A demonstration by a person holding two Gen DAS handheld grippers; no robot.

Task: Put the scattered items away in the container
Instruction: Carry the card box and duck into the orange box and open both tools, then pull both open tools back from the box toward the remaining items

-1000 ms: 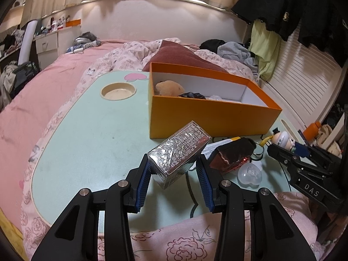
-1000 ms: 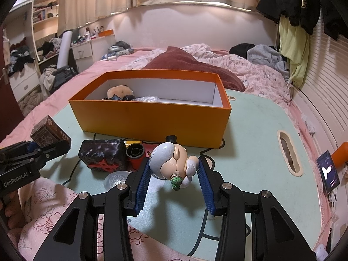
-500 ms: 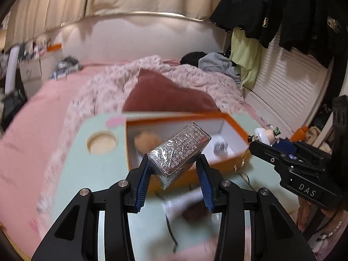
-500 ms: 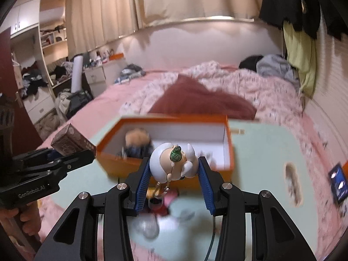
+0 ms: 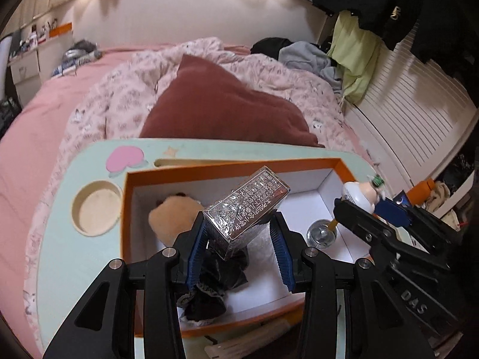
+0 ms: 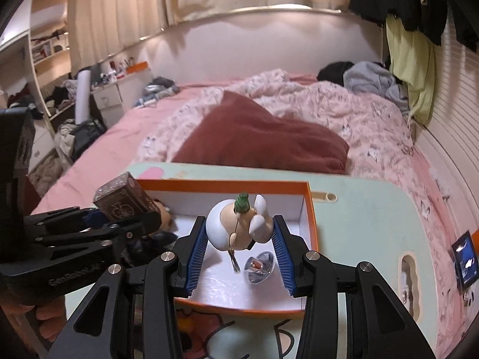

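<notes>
Fingers (image 5: 199, 248) of the left gripper (image 5: 239, 246) are clamped on a foil-wrapped box (image 5: 247, 206), and the right gripper (image 6: 239, 246) likewise pinches a figurine (image 6: 239, 224) between its blue pads. Both loads hang above the open tray (image 5: 233, 170), the orange container on the green table (image 5: 66, 254).

In the left wrist view the box's long axis runs from the fingers toward 1 o'clock, tilted up and away; the tray floor lies beneath it. Under the left fingers, toward 6 o'clock, sits a dark cloth (image 5: 215, 281), and a plush (image 5: 175, 218) lies at 9 o'clock, in the left part of the tray. A clear capsule (image 5: 321, 233) rests at 3 o'clock from them, below the right gripper.

In the right wrist view the figurine hangs over the bare white floor, with the capsule (image 6: 260, 266) at 5 o'clock from it. The left gripper shows at 9 o'clock, well over the plush side.

Each hand seems already over its own drop spot: left nearer the plush end, right nearer the capsule end. The judgement is that a release needs only a short lowering, the box likely landing on the cloth
</notes>
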